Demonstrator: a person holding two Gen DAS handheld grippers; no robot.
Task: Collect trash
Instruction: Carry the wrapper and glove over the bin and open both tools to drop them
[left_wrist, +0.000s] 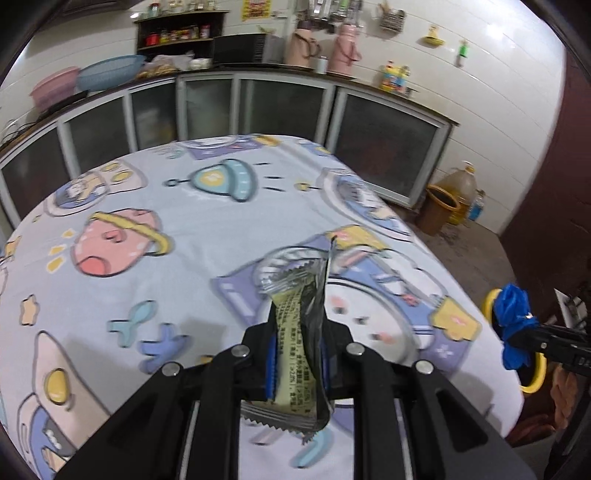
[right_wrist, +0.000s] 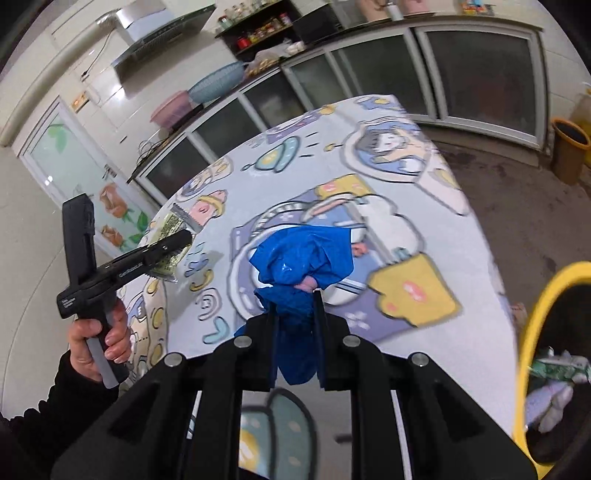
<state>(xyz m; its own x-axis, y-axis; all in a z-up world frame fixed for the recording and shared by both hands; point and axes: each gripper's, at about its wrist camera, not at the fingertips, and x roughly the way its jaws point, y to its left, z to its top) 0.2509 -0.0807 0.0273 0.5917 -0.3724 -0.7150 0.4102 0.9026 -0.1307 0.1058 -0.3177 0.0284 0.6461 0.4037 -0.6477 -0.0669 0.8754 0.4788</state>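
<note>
My left gripper (left_wrist: 297, 325) is shut on a pale yellow and dark snack wrapper (left_wrist: 295, 332), held above the cartoon-print tablecloth (left_wrist: 166, 221). It also shows at the left of the right wrist view (right_wrist: 173, 243), with the wrapper (right_wrist: 168, 229) in it. My right gripper (right_wrist: 295, 299) is shut on a crumpled blue plastic bag (right_wrist: 301, 258), above the table's right part. It also shows in the left wrist view (left_wrist: 532, 328), holding the blue bag (left_wrist: 511, 317) over a yellow-rimmed bin (left_wrist: 539, 373). The bin (right_wrist: 535, 321) holds some trash.
The round table's edge (right_wrist: 491, 236) drops to a concrete floor on the right. An orange bucket (left_wrist: 441, 210) and an oil jug (left_wrist: 461, 184) stand by the far cabinets (left_wrist: 258, 107). Basins and flasks sit on the counter.
</note>
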